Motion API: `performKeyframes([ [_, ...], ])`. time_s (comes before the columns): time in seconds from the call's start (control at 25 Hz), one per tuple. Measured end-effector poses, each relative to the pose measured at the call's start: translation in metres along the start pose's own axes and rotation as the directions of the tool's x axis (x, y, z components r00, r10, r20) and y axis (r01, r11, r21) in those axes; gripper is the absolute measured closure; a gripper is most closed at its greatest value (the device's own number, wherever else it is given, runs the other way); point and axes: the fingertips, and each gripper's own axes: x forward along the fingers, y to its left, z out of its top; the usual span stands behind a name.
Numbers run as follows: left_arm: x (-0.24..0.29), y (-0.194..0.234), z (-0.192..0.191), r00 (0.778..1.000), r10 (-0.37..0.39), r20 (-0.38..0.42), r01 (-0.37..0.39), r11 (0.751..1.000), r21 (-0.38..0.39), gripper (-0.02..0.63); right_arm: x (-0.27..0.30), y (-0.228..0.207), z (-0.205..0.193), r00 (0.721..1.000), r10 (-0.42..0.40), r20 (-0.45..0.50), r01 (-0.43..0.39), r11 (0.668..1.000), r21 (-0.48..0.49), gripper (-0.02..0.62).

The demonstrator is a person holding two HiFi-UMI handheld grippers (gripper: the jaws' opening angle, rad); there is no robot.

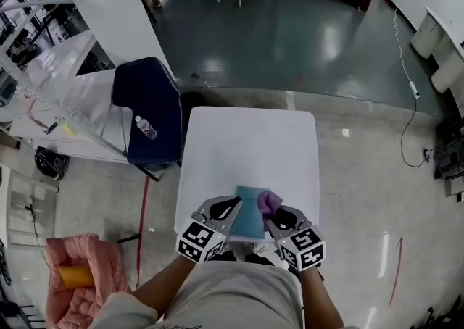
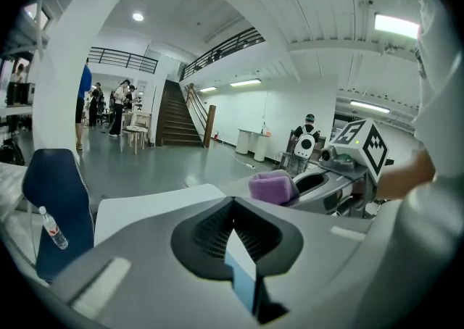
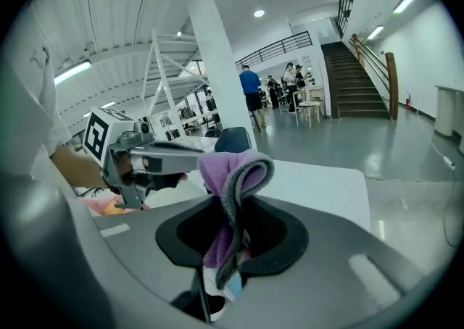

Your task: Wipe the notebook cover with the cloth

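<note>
**Desk:** What does the scene show, starting with the biggest thing?

**Photographer:** A white counter point(image 1: 246, 139) fills the middle, with a dark blue chair point(image 1: 148, 110) just beside its left edge. The teal notebook point(image 1: 248, 219) lies at the counter's near edge, right in front of the person.

**Desk:** And the tools?

**Photographer:** The left gripper point(image 1: 233, 206) sits at the notebook's left side, its fingers point(image 2: 206, 237) shut tight on the notebook's edge to steady it. The right gripper point(image 1: 272, 214) has its fingers point(image 3: 275, 237) clamped on the purple cloth point(image 1: 270, 201), which bunches up over the notebook's far right corner. No view shows whether the cloth is actually pressed onto the cover.

**Desk:** How far along is the wipe?

**Photographer:** Early, by my reading. The grip and the bracing are done and the cloth is in place at one corner. Most of the cover lies open towards the left and the near side, so the strokes across it look mostly left to do.
</note>
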Motion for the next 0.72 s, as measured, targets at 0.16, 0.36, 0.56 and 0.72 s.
performKeyframes([
  [0.16, 0.004, -0.006, 0.006, 1.000, 0.000, 0.010, 0.000, 1.000, -0.011, 0.606, -0.005, -0.003, 0.003, 1.000, -0.011, 0.024, 0.011, 1.000, 0.006, 0.486],
  [0.36, 0.007, -0.016, 0.010, 1.000, -0.005, 0.021, 0.005, 1.000, 0.000, 0.606, -0.009, -0.003, 0.005, 0.999, -0.006, 0.036, 0.006, 1.000, 0.009, 0.486],
  [0.56, 0.000, -0.015, 0.005, 1.000, 0.003, 0.017, -0.003, 1.000, -0.002, 0.606, -0.008, 0.001, 0.010, 0.999, 0.001, 0.042, -0.001, 1.000, -0.007, 0.488],
  [0.72, -0.003, -0.012, -0.001, 1.000, 0.013, 0.012, -0.012, 1.000, -0.012, 0.606, -0.007, 0.001, 0.009, 0.999, 0.000, 0.046, 0.000, 1.000, -0.001, 0.488],
])
